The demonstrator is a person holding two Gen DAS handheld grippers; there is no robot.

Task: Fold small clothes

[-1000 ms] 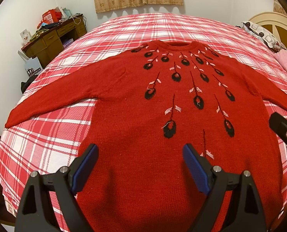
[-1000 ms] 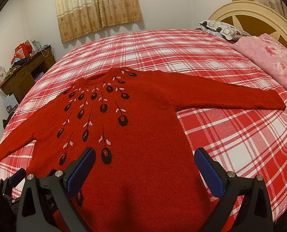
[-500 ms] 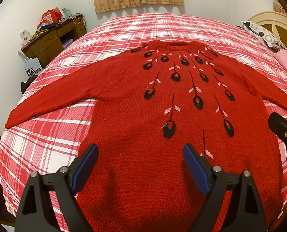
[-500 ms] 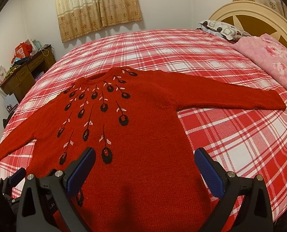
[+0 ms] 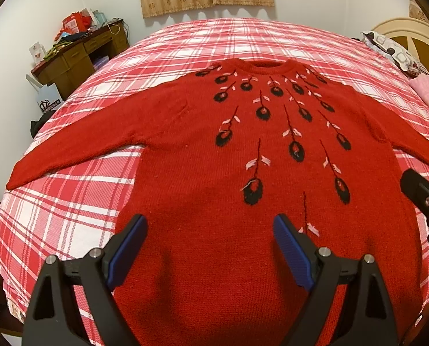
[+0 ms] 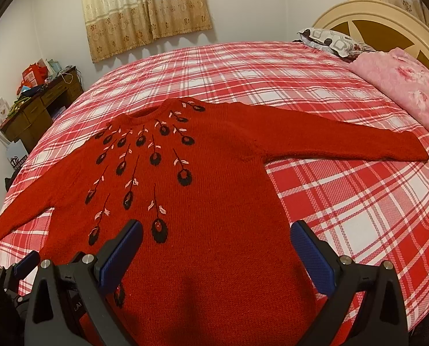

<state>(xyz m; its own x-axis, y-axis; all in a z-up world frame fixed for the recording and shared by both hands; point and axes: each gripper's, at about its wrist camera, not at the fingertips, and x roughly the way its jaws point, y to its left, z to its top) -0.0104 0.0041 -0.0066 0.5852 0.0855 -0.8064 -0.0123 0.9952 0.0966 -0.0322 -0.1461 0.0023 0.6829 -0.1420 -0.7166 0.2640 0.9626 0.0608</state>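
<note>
A: How do the grippers stand?

B: The left gripper (image 5: 210, 226) is spread wide with nothing between its blue pads (image 5: 127, 248). The right gripper (image 6: 215, 232) is likewise released and grasps nothing.

A: And the garment?

B: The red sweater (image 5: 214, 167) lies flat, front up, directly ahead of and beneath both grippers. Its hem is nearest them and its collar farthest. Both sleeves are stretched out sideways.

A: What is under it?

B: A red and white plaid bedspread (image 6: 358, 201). To the right of the right gripper, farther off, lies a pink blanket (image 6: 410, 86) by the headboard (image 6: 373, 14). Far left of the left gripper stands a wooden desk (image 5: 78, 57).
</note>
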